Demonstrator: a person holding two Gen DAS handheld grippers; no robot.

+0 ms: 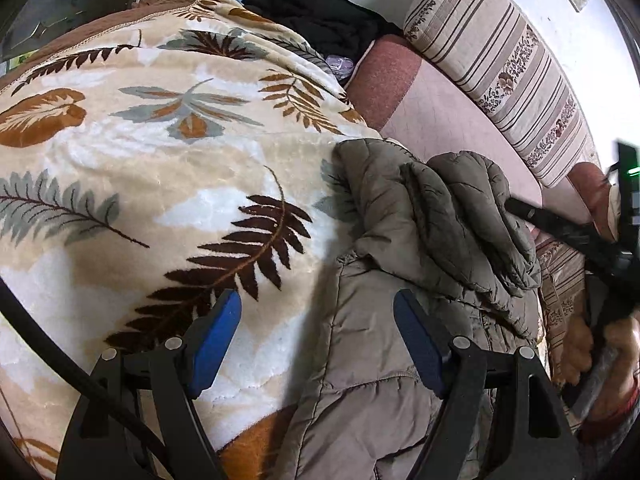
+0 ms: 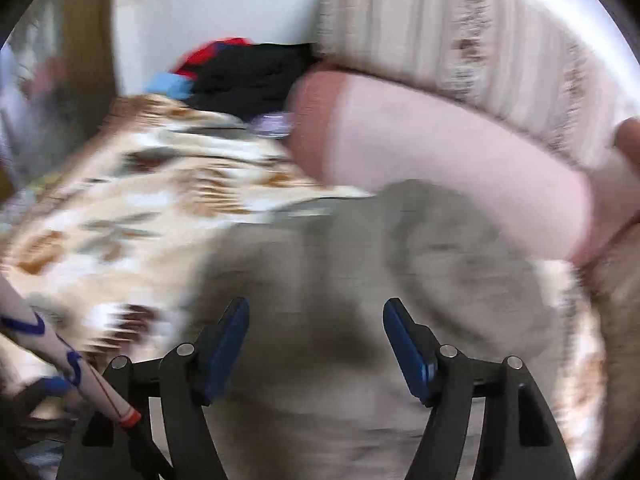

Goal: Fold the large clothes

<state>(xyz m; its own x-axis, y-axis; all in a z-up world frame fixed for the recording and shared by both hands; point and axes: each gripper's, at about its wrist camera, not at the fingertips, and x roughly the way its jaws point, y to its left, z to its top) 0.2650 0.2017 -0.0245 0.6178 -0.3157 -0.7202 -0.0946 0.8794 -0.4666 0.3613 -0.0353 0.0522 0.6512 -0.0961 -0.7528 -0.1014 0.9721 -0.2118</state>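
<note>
Left gripper (image 1: pixel 318 344) is spread wide with nothing between its blue pads, hanging right over the near edge of the grey-brown puffer jacket (image 1: pixel 400 280), half above the jacket and half above the leaf-print blanket (image 1: pixel 140 160) the jacket lies on. Right gripper (image 2: pixel 316 344) is also spread and empty, hovering above the same jacket (image 2: pixel 340 280) — that view is smeared with motion blur, so it looks like it's travelling fast.

The jacket sits on the blanket's side nearest the pink bolster (image 1: pixel 440 112), bunched up, with one puffy part flopped over the body. Folding looks barely begun.

What could go wrong, as a guess:
- The left gripper straddles the jacket's edge, so closing there could pinch blanket pile along with the jacket and drag both.
- Puffy quilting is slippery and springy; a shallow pinch might slide off or grab only the top layer, leaving the flopped part crumpled inside the fold.
- A fast right gripper may land off target.
- Beyond the jacket, the pile of black and red clothes (image 1: pixel 320 12) is well apart, no real risk there.
</note>
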